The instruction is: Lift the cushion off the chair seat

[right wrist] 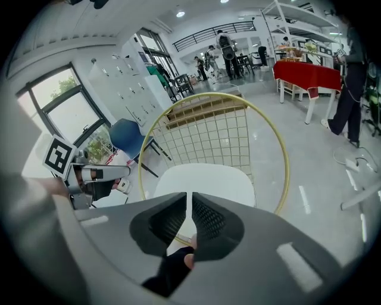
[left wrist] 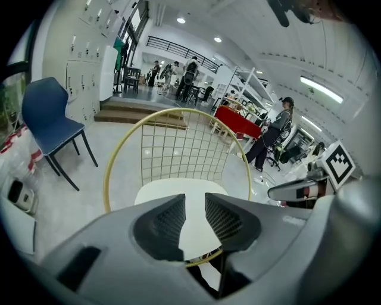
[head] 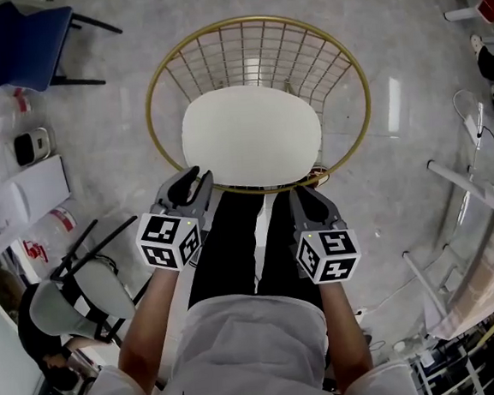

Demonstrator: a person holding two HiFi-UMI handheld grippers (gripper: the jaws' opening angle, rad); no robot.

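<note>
A white oval cushion (head: 250, 133) lies on the seat of a round gold wire chair (head: 155, 84), straight ahead of me. My left gripper (head: 199, 176) hangs just short of the cushion's near left edge, its jaws a little apart with nothing between them. My right gripper (head: 299, 193) is over the chair's near right rim, its jaws almost together and empty. In the left gripper view the cushion (left wrist: 178, 187) shows beyond the parted jaws of the left gripper (left wrist: 195, 205). In the right gripper view the cushion (right wrist: 208, 179) lies past the right gripper (right wrist: 190, 205).
A blue chair (head: 14, 45) stands at the far left. A grey office chair (head: 75, 293) is by my left leg, and white boxes (head: 15, 204) lie beside it. A metal rack (head: 480, 206) is on the right. People (left wrist: 274, 131) and a red table (right wrist: 303, 74) are far off.
</note>
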